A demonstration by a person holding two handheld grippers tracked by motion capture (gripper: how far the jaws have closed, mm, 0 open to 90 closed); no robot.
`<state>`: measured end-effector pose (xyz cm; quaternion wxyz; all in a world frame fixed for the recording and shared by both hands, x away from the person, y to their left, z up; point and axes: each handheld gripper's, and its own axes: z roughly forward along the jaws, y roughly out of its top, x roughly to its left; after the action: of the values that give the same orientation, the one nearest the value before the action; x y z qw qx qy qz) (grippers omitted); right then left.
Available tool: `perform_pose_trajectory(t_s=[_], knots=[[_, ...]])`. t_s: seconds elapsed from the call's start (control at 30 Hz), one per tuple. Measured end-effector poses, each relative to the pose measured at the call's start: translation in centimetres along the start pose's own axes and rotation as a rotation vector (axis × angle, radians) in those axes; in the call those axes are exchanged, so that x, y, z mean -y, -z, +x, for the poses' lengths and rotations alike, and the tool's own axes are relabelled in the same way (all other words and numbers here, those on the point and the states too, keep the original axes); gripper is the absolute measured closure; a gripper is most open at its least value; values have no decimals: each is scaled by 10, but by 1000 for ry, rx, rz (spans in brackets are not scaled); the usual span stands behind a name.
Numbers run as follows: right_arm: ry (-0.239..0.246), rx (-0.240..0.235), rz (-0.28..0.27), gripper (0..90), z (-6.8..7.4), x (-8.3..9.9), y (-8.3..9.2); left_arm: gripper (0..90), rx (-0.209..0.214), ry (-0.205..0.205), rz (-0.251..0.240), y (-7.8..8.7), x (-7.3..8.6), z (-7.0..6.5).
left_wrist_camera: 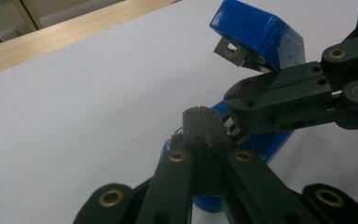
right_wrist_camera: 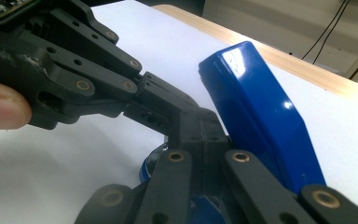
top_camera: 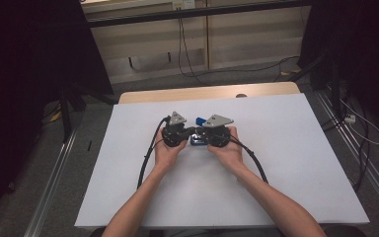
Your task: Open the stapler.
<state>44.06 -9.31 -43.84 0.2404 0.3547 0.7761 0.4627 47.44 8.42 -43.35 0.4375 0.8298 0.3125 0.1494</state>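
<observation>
Two grippers meet in the middle of the white table (top_camera: 286,163), one in each hand. Between them sits a blue stapler (top_camera: 200,129), a little box for staples. Its blue lid (left_wrist_camera: 261,35) is swung up and stands tilted, so the stapler is wide open. Under the front of the lid a small silver metal piece (left_wrist_camera: 230,49) pokes out. You cannot tell if any staples are inside, because the black jaws hide that part.

In the left gripper view, the left gripper (left_wrist_camera: 200,112) has its two black jaws pressed tight together, with nothing between them. Its tip sits right over the blue base (left_wrist_camera: 265,142) of the stapler. The right gripper (left_wrist_camera: 235,100) comes in from the side, and its jaws are pressed together too. The two tips are just beside each other, low down at the open stapler, under the raised lid. In the right gripper view the lid (right_wrist_camera: 256,107) leans just beside that gripper's tip.
</observation>
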Motion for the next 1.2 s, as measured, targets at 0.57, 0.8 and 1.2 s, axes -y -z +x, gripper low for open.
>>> perform_pose_trajectory(t_s=[0.57, 0.8, 1.2], knots=[[-16, 20, -25, 900, 0, 1, 5, 900, -1, -3, 19, -3, 4, 0], [-19, 42, -44, 900, -3, -1, 11, 900, 13, 14, 14, -3, 4, 2], [-27, 67, -45, 900, -1, -1, 17, 900, 16, 0, 10, -3, 5, 2]])
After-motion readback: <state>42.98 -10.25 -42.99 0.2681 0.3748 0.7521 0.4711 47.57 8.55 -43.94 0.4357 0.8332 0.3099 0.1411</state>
